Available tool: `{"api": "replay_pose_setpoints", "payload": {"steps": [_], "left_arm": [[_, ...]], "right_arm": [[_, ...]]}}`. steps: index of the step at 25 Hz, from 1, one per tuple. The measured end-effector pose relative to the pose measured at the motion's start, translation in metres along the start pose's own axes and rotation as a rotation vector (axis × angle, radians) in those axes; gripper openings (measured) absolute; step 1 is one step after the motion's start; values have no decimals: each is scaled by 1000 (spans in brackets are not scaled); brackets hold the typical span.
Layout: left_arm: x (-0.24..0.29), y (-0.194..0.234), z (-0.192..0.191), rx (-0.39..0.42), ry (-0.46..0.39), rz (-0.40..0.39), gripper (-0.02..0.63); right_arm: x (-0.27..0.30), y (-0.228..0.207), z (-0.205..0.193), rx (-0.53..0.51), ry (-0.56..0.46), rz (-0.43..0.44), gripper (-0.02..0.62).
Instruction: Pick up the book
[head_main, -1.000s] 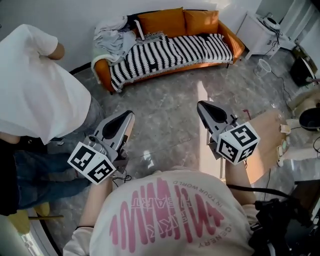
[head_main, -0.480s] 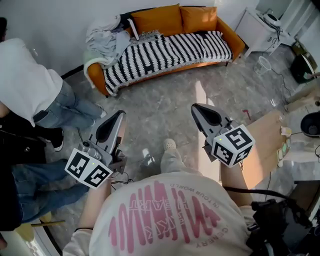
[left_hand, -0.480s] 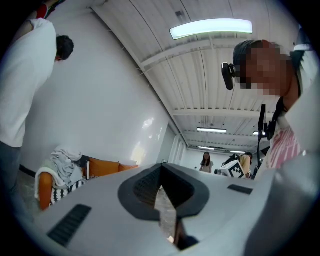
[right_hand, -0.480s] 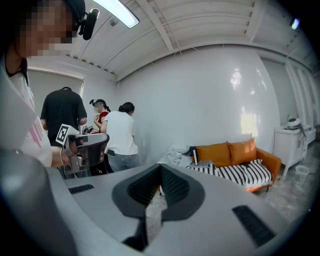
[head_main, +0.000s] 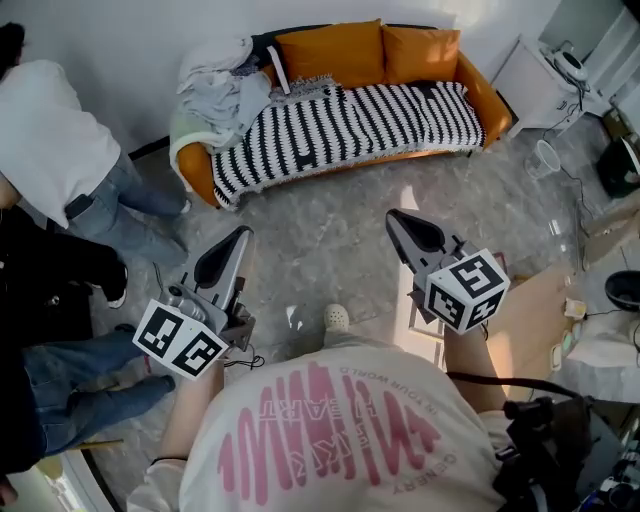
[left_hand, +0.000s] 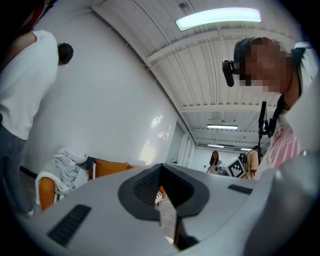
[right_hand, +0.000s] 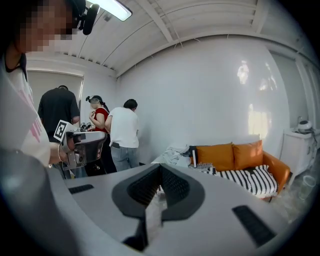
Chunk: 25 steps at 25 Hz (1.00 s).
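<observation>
Now nearer the orange sofa (head_main: 478, 95) than a sec ago: head view, looking down, shows the wearer mid-step, one shoe (head_main: 337, 318) forward on the grey floor (head_main: 320, 220). The bystander in a white top (head_main: 55, 135) has cleared off to the left. Left gripper (head_main: 240, 236) & right gripper (head_main: 396, 217) ride out front, both w/ jaws pressed together, nothing between them. Book (head_main: 277, 70) (a slim white-edged thing, prob. the one wanted) leans upright at the sofa's left end, between an orange cushion (head_main: 330, 52) and a heap of clothes (head_main: 225, 85), by the striped blanket (head_main: 340, 120). It sits well apart from both grippers, so this is approach only; jaws will need to spread before any grab.
</observation>
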<state>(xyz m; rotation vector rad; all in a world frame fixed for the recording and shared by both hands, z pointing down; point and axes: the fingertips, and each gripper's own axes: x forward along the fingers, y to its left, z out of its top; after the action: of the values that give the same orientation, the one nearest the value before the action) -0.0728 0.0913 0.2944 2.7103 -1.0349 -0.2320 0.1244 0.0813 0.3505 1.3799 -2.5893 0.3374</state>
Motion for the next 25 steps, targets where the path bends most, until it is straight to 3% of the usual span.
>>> {"api": "replay_pose_setpoints", "payload": {"steps": [16,25], "left_arm": [[117,42,4,-2,-25,54,8],[130,54,-10,-2,-9,84,8]], "right_arm": [[56,-116,27,-23,27,40,9],[77,-129,25,-17,15,76,9]]}}
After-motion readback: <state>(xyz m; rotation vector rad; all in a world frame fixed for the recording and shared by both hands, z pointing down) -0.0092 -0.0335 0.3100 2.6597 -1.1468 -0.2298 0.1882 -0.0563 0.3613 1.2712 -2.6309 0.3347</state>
